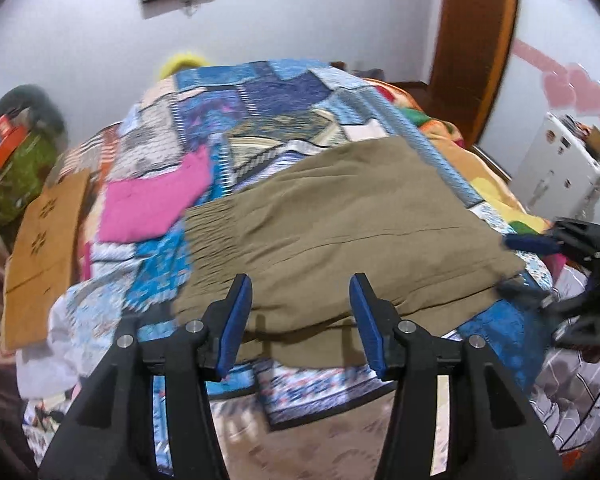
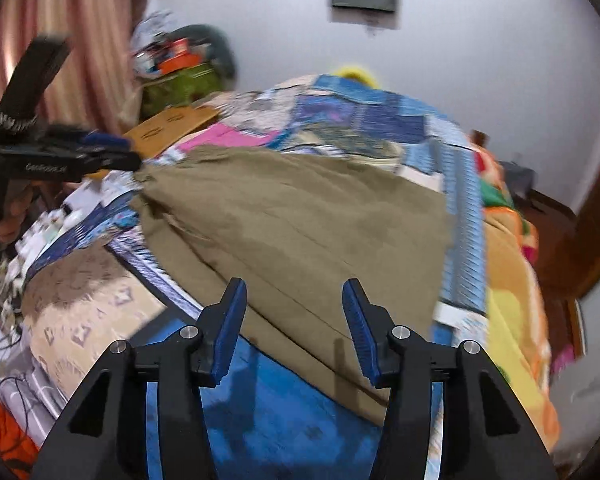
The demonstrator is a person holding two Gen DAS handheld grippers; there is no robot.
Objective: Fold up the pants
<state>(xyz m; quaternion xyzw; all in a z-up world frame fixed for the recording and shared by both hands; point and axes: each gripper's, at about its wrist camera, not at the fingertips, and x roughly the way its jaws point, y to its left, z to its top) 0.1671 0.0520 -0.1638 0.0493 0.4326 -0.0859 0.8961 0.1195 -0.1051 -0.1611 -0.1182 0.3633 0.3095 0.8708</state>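
light: even, indoor | blur: motion smear, strongest at edges | distortion: fisheye, dark corners

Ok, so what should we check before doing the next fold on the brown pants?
1. Left gripper empty, jaws apart: ok.
2. Right gripper empty, jaws apart: ok.
3. Olive-brown pants lying on the patchwork quilt, already folded over: ok.
4. Nothing resting on top of the pants: ok. The pink cloth lies beside them.
5. Pants inside the bed edge: not ok, the near edge droops over the quilt's front.
6. Layers lined up neatly: cannot tell, both views are blurred.
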